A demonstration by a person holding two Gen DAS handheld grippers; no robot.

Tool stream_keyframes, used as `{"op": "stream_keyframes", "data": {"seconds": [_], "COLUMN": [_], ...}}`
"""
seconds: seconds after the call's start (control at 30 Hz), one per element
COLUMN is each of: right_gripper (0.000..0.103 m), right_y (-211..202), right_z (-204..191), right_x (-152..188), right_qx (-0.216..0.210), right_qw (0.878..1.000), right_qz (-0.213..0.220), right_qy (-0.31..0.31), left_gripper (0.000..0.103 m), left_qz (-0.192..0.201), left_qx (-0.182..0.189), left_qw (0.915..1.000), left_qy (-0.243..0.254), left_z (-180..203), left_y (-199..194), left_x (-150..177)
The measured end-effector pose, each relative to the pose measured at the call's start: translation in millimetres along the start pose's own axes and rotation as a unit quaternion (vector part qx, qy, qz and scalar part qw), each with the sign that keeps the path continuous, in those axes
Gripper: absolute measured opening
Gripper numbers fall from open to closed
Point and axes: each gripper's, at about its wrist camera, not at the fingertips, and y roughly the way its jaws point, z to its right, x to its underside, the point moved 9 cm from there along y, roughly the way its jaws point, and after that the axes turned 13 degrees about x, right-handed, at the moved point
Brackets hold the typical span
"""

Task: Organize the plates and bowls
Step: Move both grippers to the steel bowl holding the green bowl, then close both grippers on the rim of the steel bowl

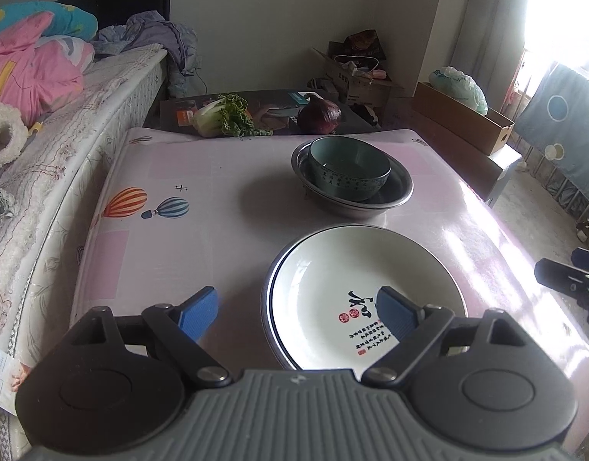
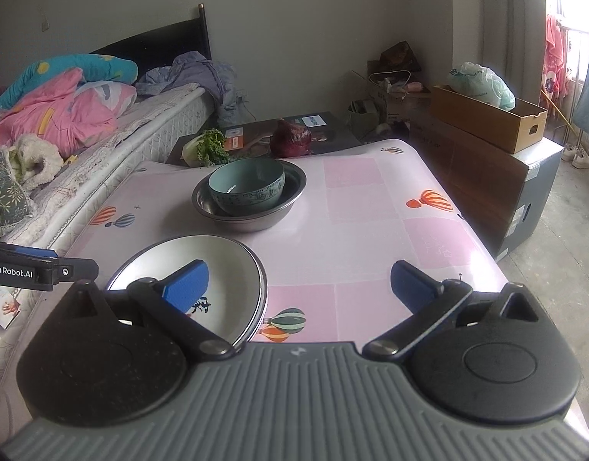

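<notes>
A white plate with black calligraphy lies on another plate near the table's front edge. Farther back a teal ceramic bowl sits inside a wider steel bowl. My left gripper stands open above the plate's left rim, with nothing between its blue pads. My right gripper is open too, over the plate's right rim and the bare cloth, holding nothing. Each gripper shows at the edge of the other's view.
The table wears a pink cloth with balloon prints. Leafy greens and a red cabbage lie on a dark box behind it. A bed runs along the left; cardboard boxes stand at the right.
</notes>
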Motion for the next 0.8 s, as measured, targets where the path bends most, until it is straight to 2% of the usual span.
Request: {"op": "stream_keyframes", "data": {"seconds": [0.17, 0.33, 0.5, 0.57, 0.67, 0.8], "right_gripper": [0.102, 0.099, 0.082, 0.070, 0.058, 0.050], "right_y": [37.0, 91.9, 156.4, 182.0, 211.9, 242.6], "right_z": [1.7, 3.9, -0.1, -2.5, -5.3, -11.5], "right_x": [-28.0, -53.4, -70.6, -73.1, -74.6, -72.9], "right_qx": [-0.024, -0.042, -0.053, -0.062, -0.071, -0.081], "right_qw": [0.999, 0.997, 0.992, 0.989, 0.984, 0.980], "right_qz": [-0.023, -0.057, -0.100, -0.120, -0.142, -0.163], "right_qy": [0.020, 0.035, 0.052, 0.064, 0.076, 0.083], "left_gripper": [0.090, 0.089, 0.068, 0.061, 0.055, 0.046], "left_qz": [0.004, 0.009, -0.017, -0.030, -0.050, -0.071], "left_qx": [-0.002, -0.008, 0.010, 0.018, 0.031, 0.032], "left_qw": [1.0000, 0.9998, 0.9998, 0.9992, 0.9977, 0.9961], "left_qy": [0.008, 0.019, -0.006, -0.018, -0.033, -0.041], "left_z": [-12.1, -23.0, -37.8, -42.9, -48.3, -52.9], "left_y": [17.1, 48.1, 96.2, 116.8, 141.6, 166.9], "left_x": [-33.9, -71.0, -96.9, -103.5, -108.1, -110.0]}}
